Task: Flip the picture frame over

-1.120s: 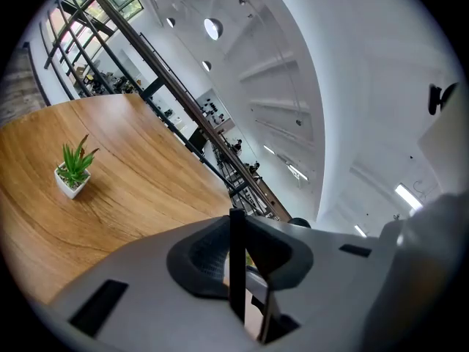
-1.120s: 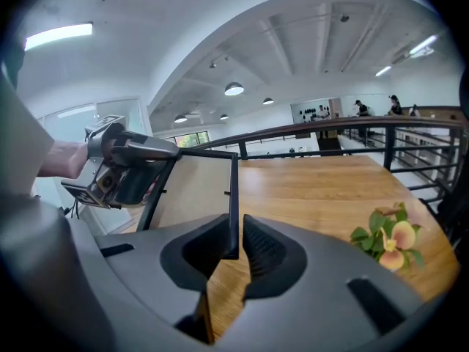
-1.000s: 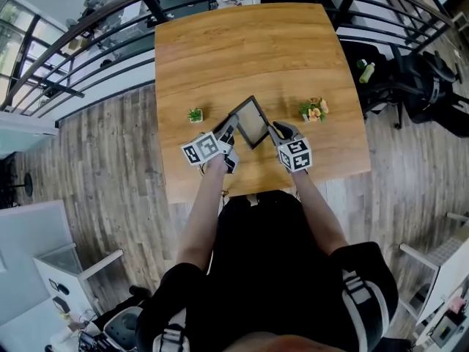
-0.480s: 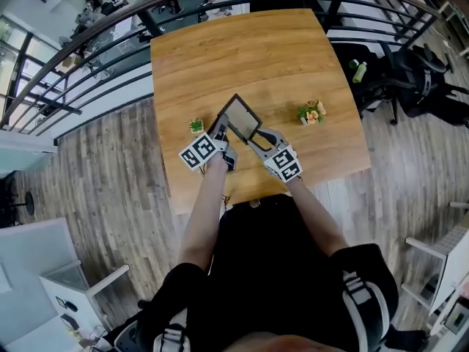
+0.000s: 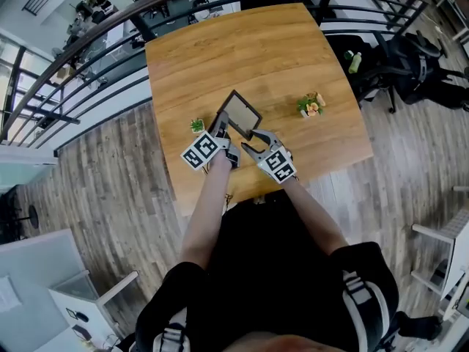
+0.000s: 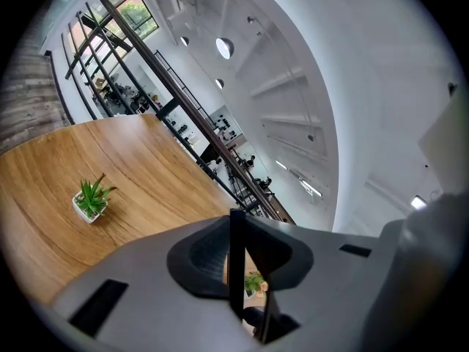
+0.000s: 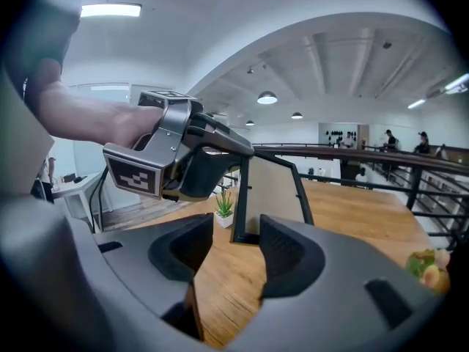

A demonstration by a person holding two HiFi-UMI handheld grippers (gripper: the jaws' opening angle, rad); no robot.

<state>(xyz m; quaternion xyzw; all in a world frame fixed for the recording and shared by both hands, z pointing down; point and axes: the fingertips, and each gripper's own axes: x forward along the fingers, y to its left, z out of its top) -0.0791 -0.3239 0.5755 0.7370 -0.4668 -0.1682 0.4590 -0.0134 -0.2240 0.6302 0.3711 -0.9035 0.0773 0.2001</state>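
A black picture frame (image 5: 240, 114) stands nearly upright on the wooden table (image 5: 242, 42). In the right gripper view, the frame (image 7: 275, 193) shows a tan face. My left gripper (image 5: 220, 127) is shut on the frame's left edge. In the left gripper view that edge (image 6: 236, 270) runs as a thin dark strip between the closed jaws of the left gripper (image 6: 238, 251). My right gripper (image 5: 253, 147) sits just short of the frame, nearer the person. Its jaws have just been opening, and the right gripper (image 7: 236, 240) has nothing between them.
A small green plant in a white pot (image 5: 196, 125) stands left of the frame. A pot of orange flowers (image 5: 311, 105) stands to its right. A dark railing (image 5: 110, 31) runs behind the table. The table's near edge is just below the grippers.
The right gripper let go of the frame's right edge, opened and drew back toward the person. The left gripper kept its hold, and the frame shifted a little to the left.
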